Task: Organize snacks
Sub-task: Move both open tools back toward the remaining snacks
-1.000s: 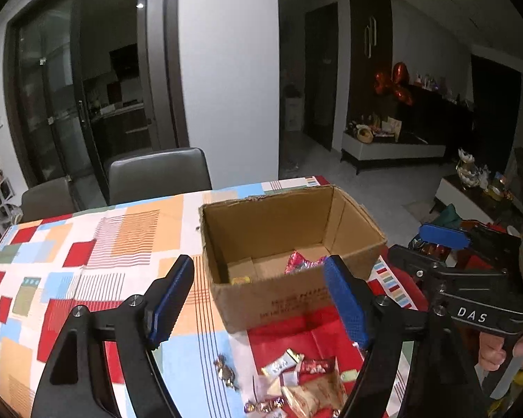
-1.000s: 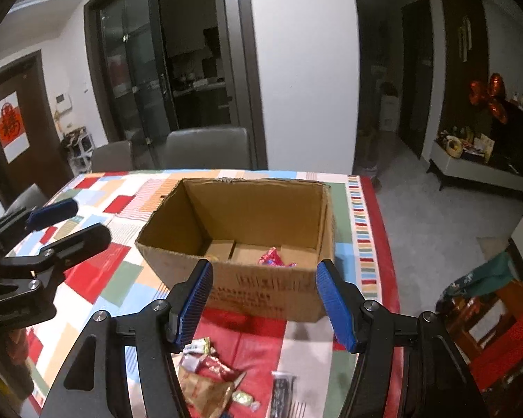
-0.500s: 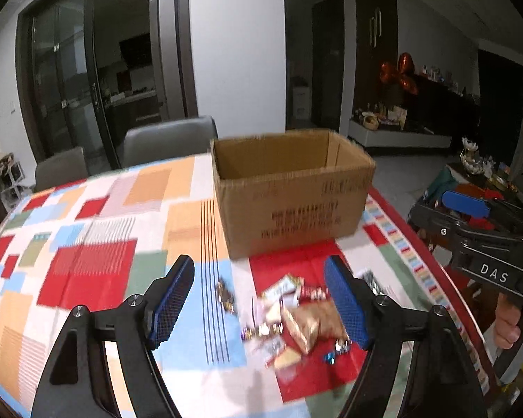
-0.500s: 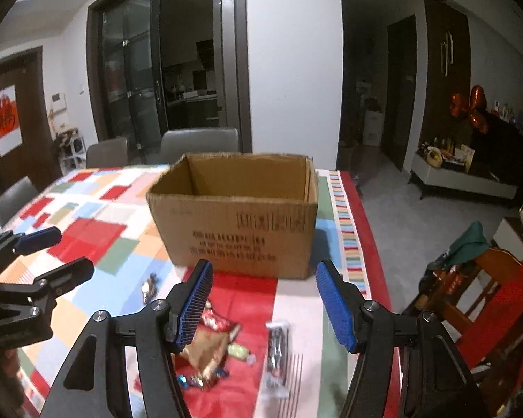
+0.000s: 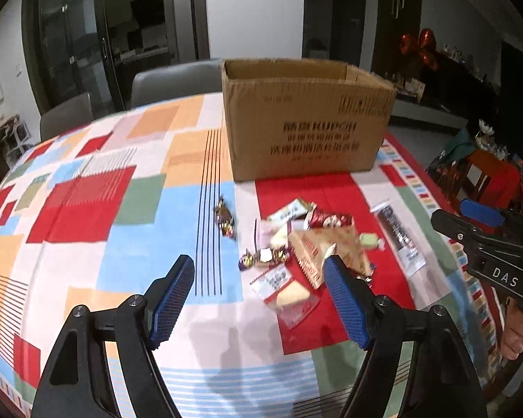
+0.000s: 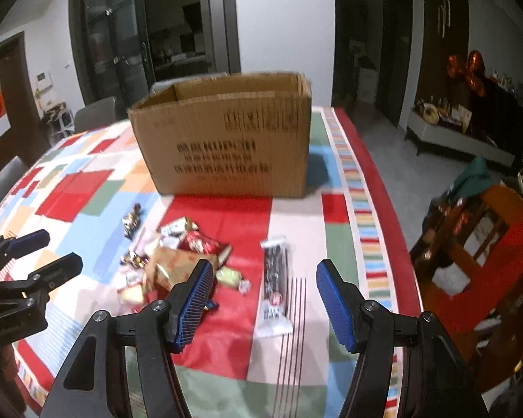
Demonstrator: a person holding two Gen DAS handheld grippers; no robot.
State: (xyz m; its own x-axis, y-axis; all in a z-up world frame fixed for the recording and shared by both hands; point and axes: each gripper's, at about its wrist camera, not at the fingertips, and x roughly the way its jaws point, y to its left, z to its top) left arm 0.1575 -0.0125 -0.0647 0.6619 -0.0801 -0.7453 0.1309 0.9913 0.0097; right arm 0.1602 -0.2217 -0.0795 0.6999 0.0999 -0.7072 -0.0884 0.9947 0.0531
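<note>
Matt corrugated cardboard box (image 5: 307,122); glossy plastic and foil snack wrappers (image 5: 310,240); smooth patterned tablecloth (image 5: 87,209); ribbed blue pads (image 6: 193,304).

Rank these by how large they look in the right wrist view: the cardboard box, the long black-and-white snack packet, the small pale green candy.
1. Cardboard box, by far the largest.
2. Long black-and-white snack packet.
3. Small pale green candy, the smallest.

The box also lies farthest from the camera, so this order is safe.

Black tool (image 5: 259,299), blue ribbed pads (image 5: 171,304)
</note>
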